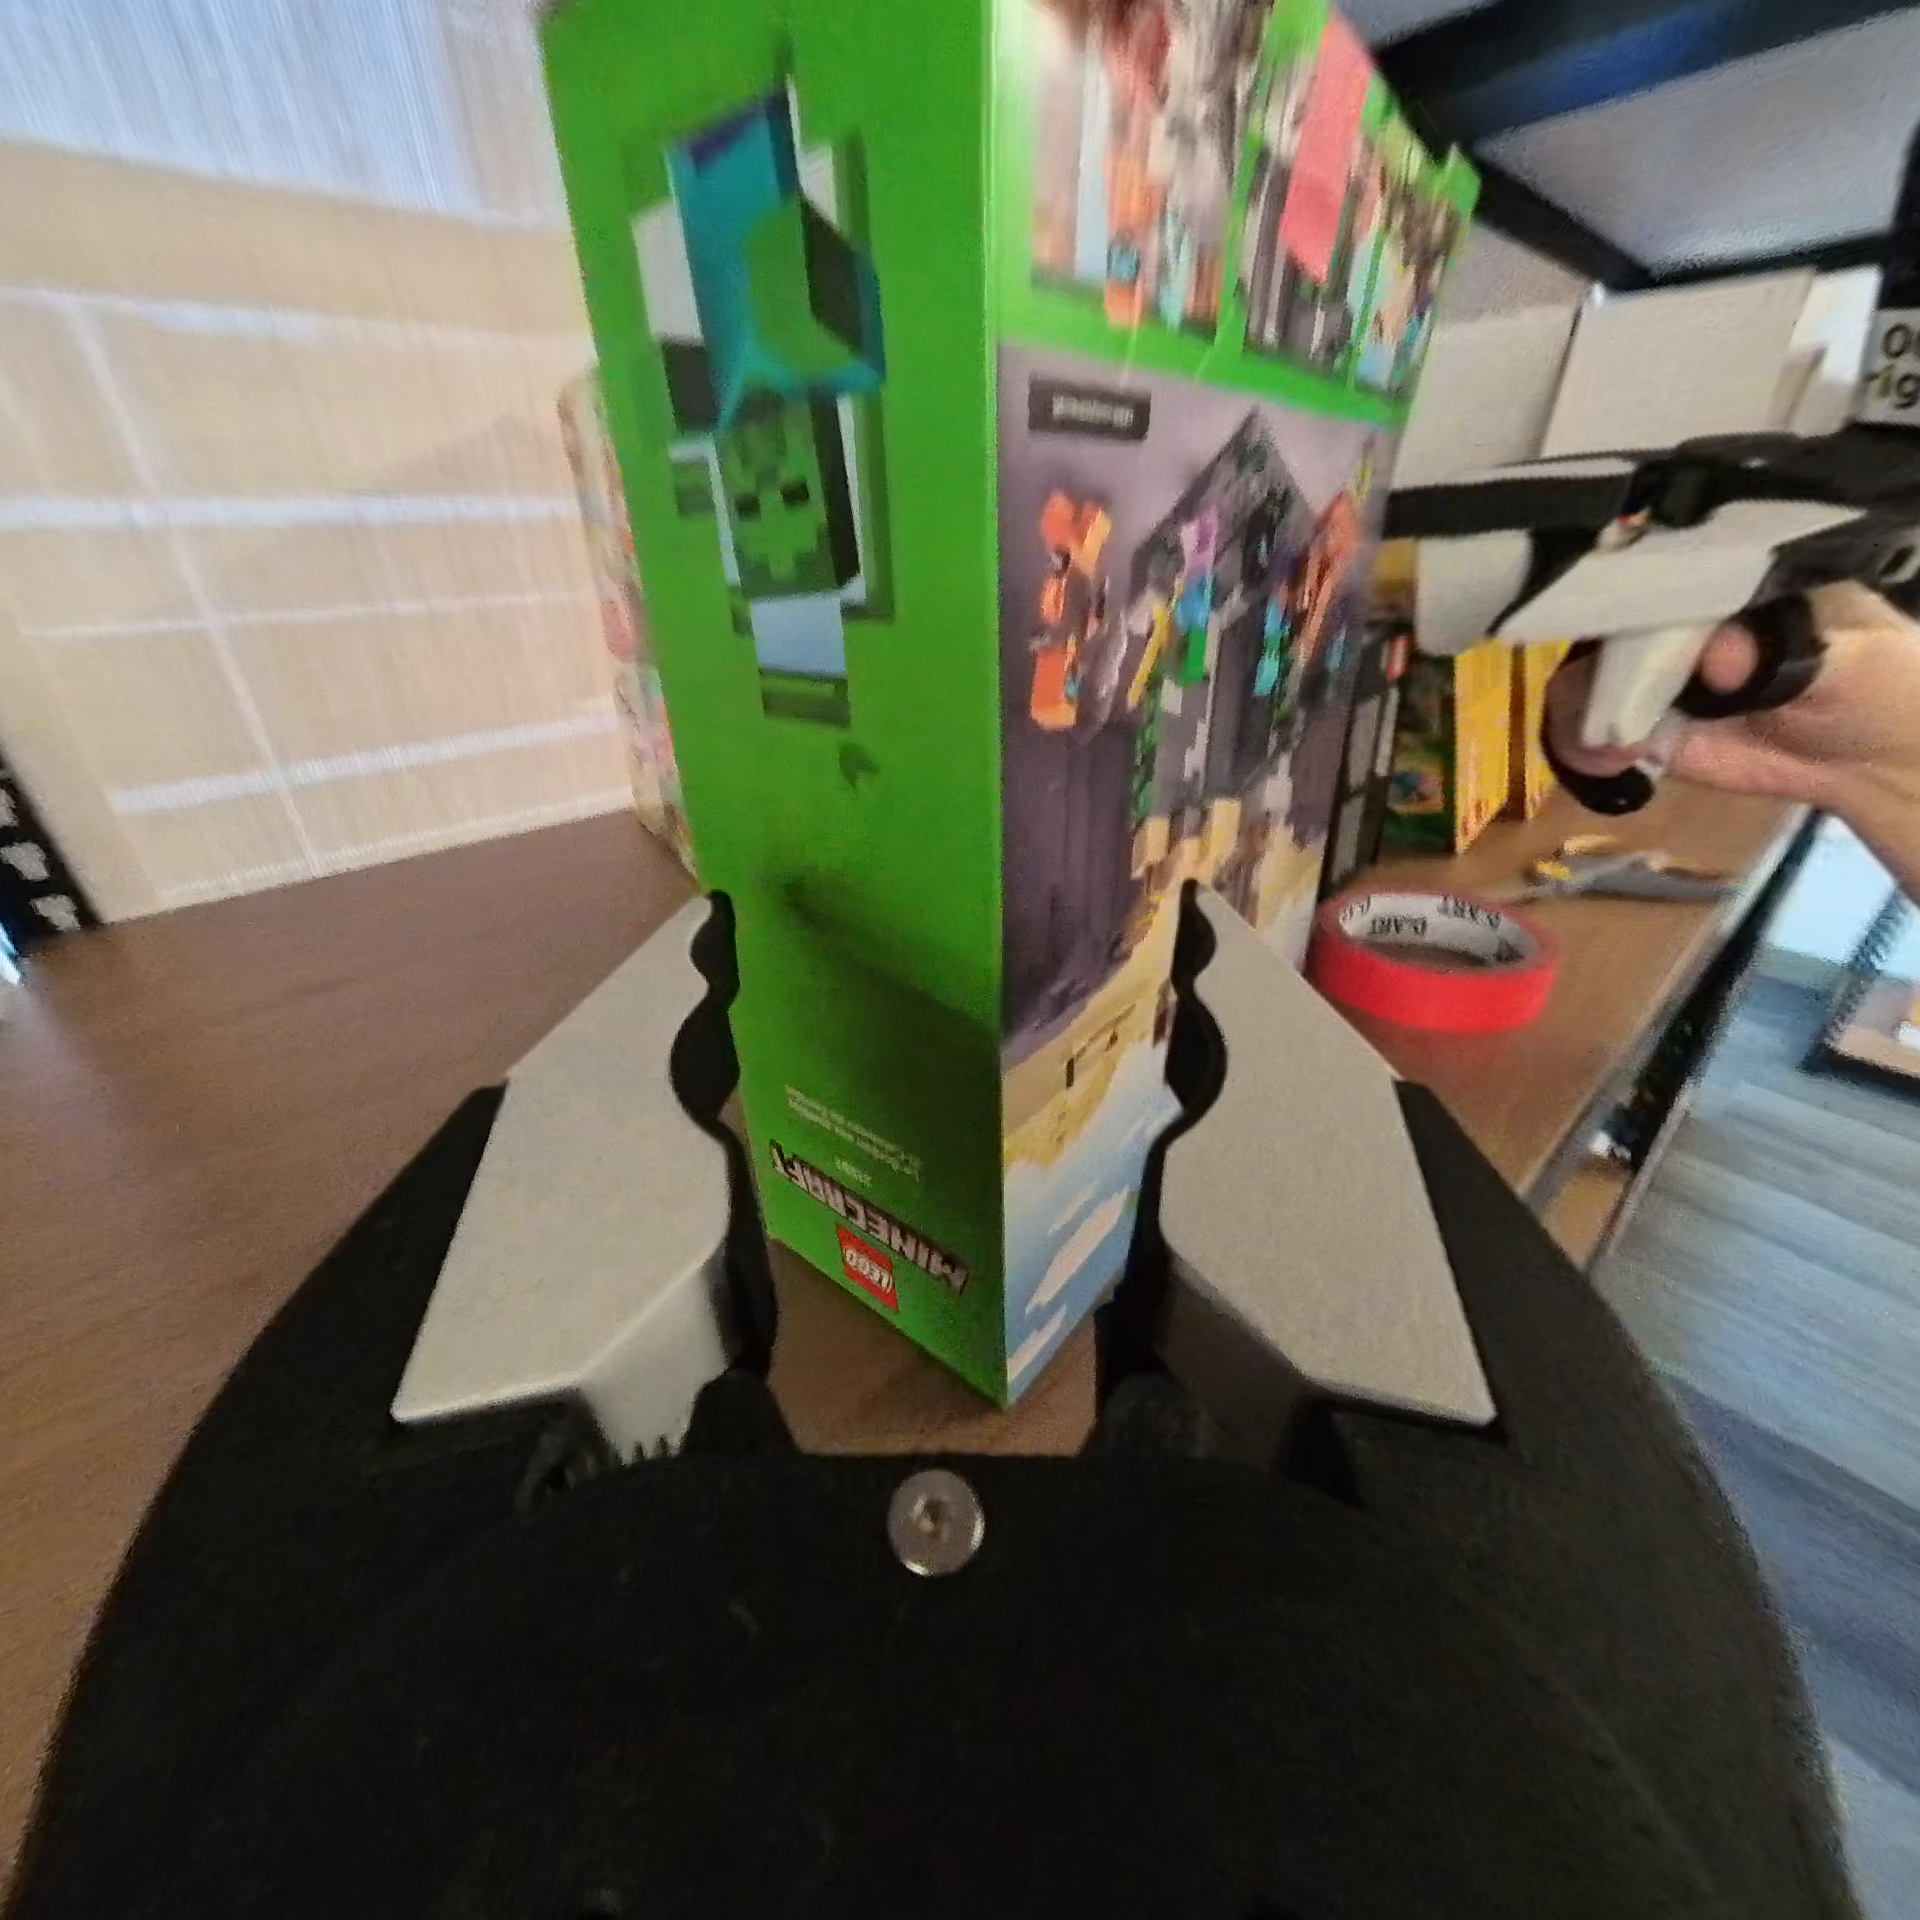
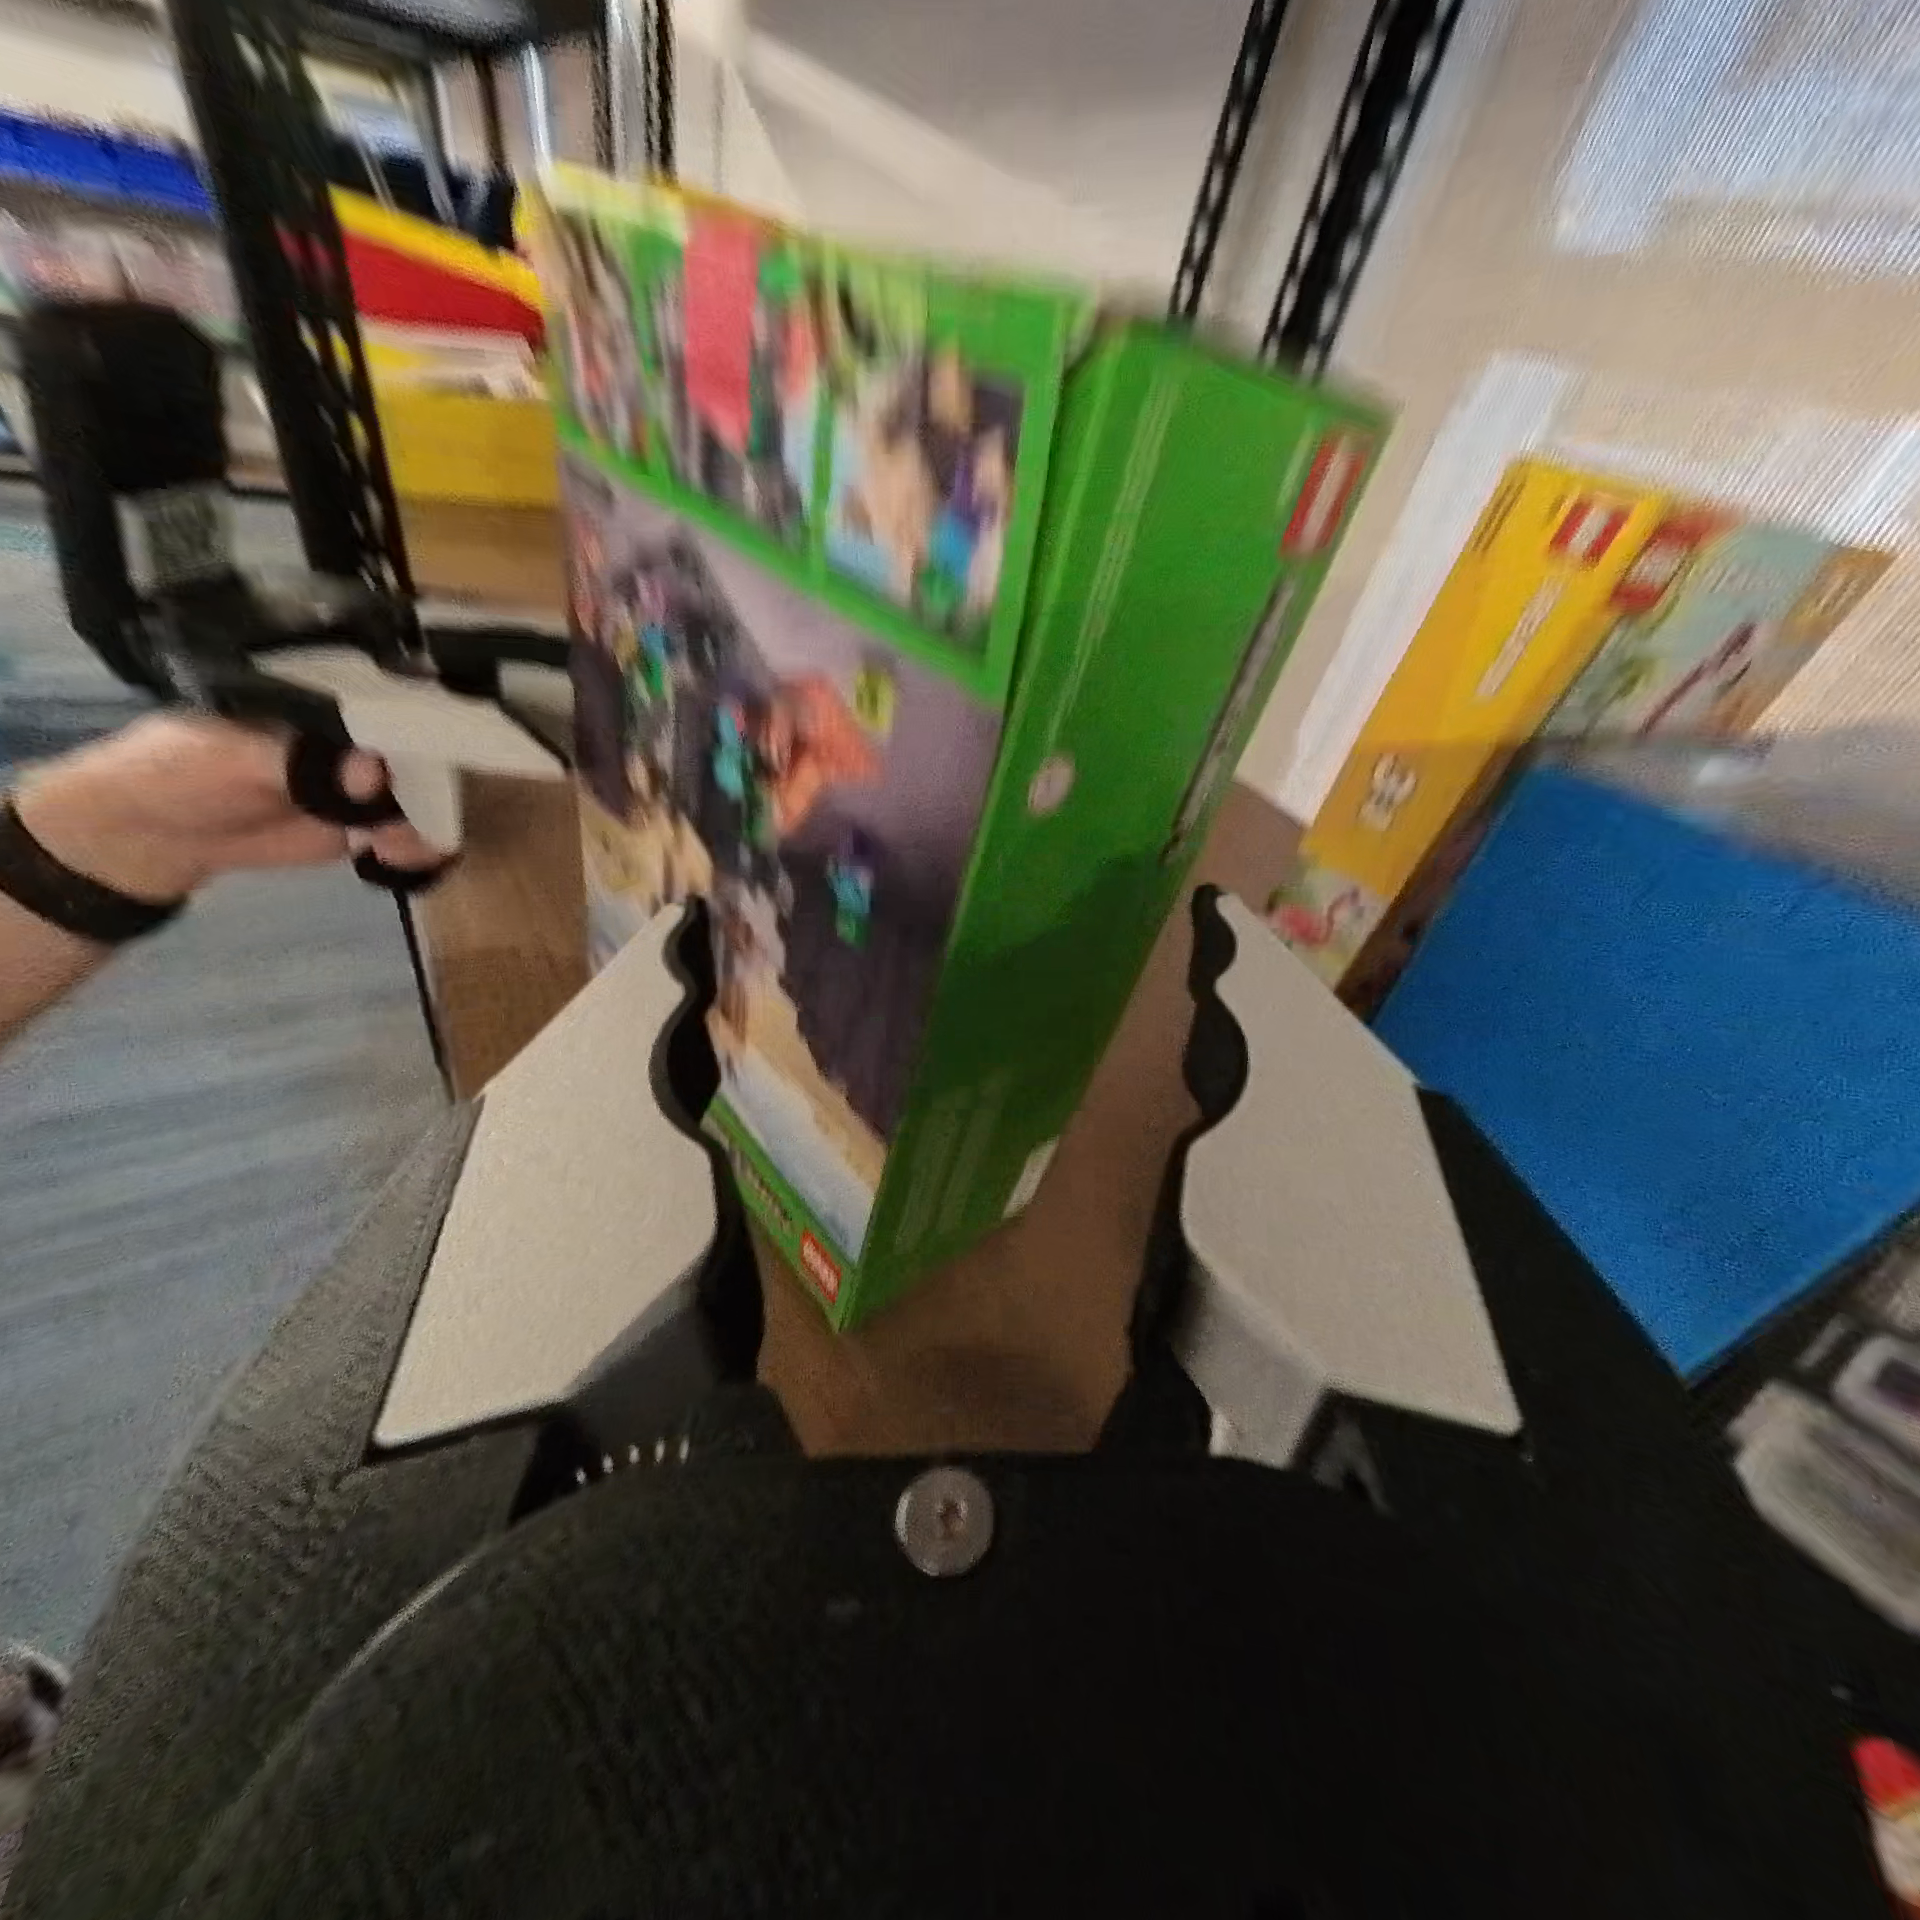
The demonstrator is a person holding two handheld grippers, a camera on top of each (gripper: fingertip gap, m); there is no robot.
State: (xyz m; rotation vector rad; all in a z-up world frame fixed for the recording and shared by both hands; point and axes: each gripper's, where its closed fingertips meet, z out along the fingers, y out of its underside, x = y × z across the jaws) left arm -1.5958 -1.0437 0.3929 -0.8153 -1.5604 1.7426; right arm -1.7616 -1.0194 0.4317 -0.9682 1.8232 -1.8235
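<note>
The left gripper point(image 1: 956, 1049) is being held with its grey fingers point(image 1: 613, 1122) spread on either side of a tall green cardboard toy box with printed block-figure artwork point(image 1: 873, 727); whether the pads are touching its faces cannot be told. The right gripper point(image 2: 940, 1049) is likewise being held spread about the same box point(image 2: 935, 727), with a clear gap at its right finger. The box is standing upright on a brown wood-grain shelf board point(image 1: 260, 1091). A red roll of tape point(image 1: 1434, 961) is lying just beside it, and a yellow toy box point(image 2: 1455, 665) and a blue flat box point(image 2: 1621, 1039) are resting nearby. Black metal shelf uprights point(image 2: 1340, 166) are rising against a pale wall. Printing on the boxes is being left unread.
</note>
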